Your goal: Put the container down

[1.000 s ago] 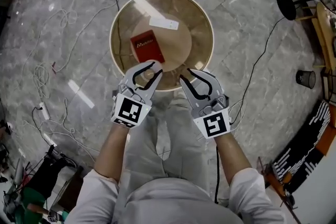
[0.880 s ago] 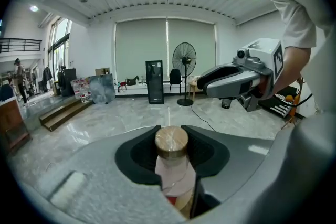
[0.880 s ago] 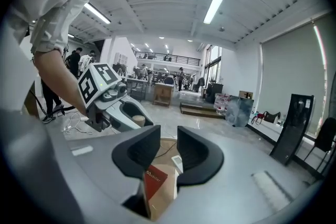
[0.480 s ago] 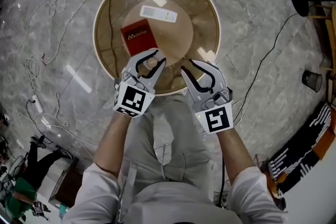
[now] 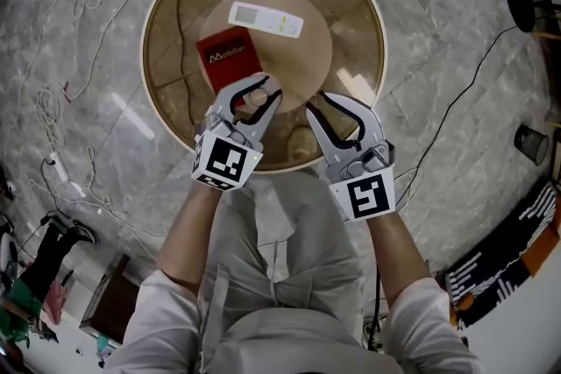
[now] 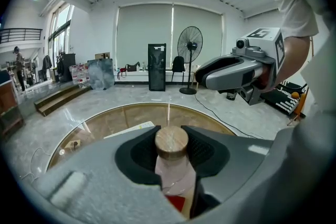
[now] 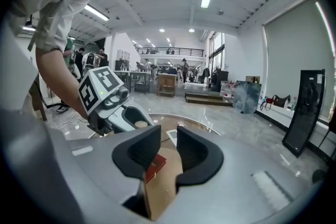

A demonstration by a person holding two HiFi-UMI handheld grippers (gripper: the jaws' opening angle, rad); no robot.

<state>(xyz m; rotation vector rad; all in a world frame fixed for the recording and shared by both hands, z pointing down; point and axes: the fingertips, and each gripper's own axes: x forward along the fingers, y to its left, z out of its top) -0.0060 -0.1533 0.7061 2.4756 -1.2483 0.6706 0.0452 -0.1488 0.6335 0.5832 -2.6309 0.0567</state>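
1. Head view: the left tool [image 5: 248, 103] is clamped on the container [image 5: 254, 100], a small clear one with a wooden lid [image 5: 255, 98], over the near part of the round bench [image 5: 156, 4]. Whether its base touches the bench I cannot tell. The right tool [image 5: 335, 108] hovers over the bench's near rim, probably kept aside so the set-down has room. A red book [image 5: 226, 57] and a remote [image 5: 266, 19] lie nearer the bench's middle.
2. Left gripper view: both pads [image 6: 140, 152] press the container just under its lid and hold it upright, which suits standing it on the bench.
3. Right gripper view: the right tool's jaws stand slightly apart with nothing held. Only the bench and the red book show through the gap.
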